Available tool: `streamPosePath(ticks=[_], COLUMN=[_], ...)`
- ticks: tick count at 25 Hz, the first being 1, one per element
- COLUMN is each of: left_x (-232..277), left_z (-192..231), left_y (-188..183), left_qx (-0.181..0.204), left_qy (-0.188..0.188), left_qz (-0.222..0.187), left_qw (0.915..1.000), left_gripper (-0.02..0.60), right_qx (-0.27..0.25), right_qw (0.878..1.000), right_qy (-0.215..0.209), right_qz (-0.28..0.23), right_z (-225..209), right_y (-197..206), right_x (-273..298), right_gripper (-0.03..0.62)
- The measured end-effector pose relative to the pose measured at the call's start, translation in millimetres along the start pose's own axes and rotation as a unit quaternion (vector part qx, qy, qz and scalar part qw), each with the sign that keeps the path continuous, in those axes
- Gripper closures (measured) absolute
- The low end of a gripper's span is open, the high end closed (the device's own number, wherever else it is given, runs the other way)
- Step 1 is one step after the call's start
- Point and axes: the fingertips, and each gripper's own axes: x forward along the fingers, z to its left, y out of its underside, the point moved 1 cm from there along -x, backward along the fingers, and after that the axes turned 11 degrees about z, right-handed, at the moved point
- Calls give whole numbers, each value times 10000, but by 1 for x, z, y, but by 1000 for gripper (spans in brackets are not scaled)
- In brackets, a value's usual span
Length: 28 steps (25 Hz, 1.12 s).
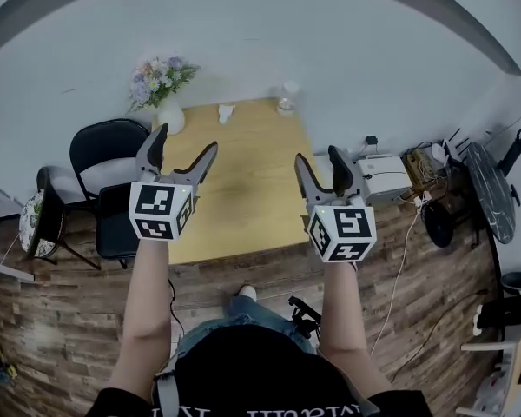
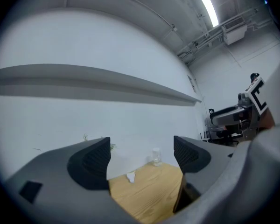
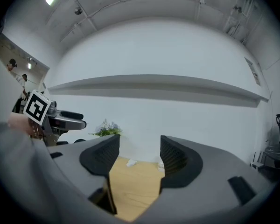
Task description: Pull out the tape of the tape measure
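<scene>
A small white object [image 1: 227, 111] lies at the far end of the light wooden table [image 1: 243, 207]; it is too small to tell whether it is the tape measure. It also shows in the left gripper view as the white object [image 2: 131, 176] and in the right gripper view as the white object [image 3: 130, 162]. My left gripper [image 1: 182, 143] hovers over the table's left half, open and empty. My right gripper [image 1: 319, 159] hangs over the table's right edge, open with nothing between its fingers. Both are well short of the white object.
A clear glass jar [image 1: 286, 99] stands at the table's far right corner and a white vase of flowers [image 1: 161, 85] at the far left. A black chair [image 1: 113, 172] sits left of the table. A white box [image 1: 382, 176] and cables lie on the floor to the right.
</scene>
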Motion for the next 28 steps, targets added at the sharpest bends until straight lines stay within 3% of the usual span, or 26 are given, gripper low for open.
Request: streamPosePath(ticks=[3,8,17,28], left_x=[35,76,141,249], left_z=[2,0,10,37], left_y=[3,17,58,121], left_qx=[-61,-44,-53,-622], left_qy=[-32,-13,207,368], left_qz=[92,361,716,1310], left_qw=[9999,9993,9972,9887], left_gripper=[149,149,149,150], right_qx=[234,520,258,421], right_qw=[9997,9984,9971,9930], right_qy=[-5,-81,-200,-17], right_qz=[26,199,681,1102], right_z=[-24,-47,-46,-59], right_y=[0,8,40,64], right_x=[31,65,118,205], right_gripper=[282,270,272,272])
